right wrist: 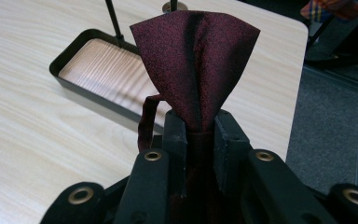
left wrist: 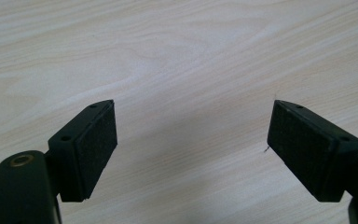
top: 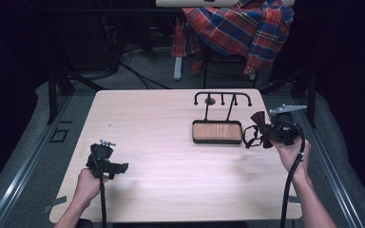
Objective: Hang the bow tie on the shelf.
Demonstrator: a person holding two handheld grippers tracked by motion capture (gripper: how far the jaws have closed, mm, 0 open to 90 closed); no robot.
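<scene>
Your right gripper (top: 269, 129) has its jaws clamped on the dark red bow tie (right wrist: 196, 60), held just right of the wooden tray (top: 217, 131). Your left gripper (left wrist: 191, 144) hangs open-jawed over bare counter (top: 171, 156), well left of that tray.

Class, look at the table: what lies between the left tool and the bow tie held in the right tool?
In the high view, mostly bare tabletop, then the wooden-bottomed tray with its rack, just before the bow tie. The left tool is open.

right gripper (top: 265, 131) clamps bow tie (top: 258, 129), beside tray (top: 217, 132)
</scene>
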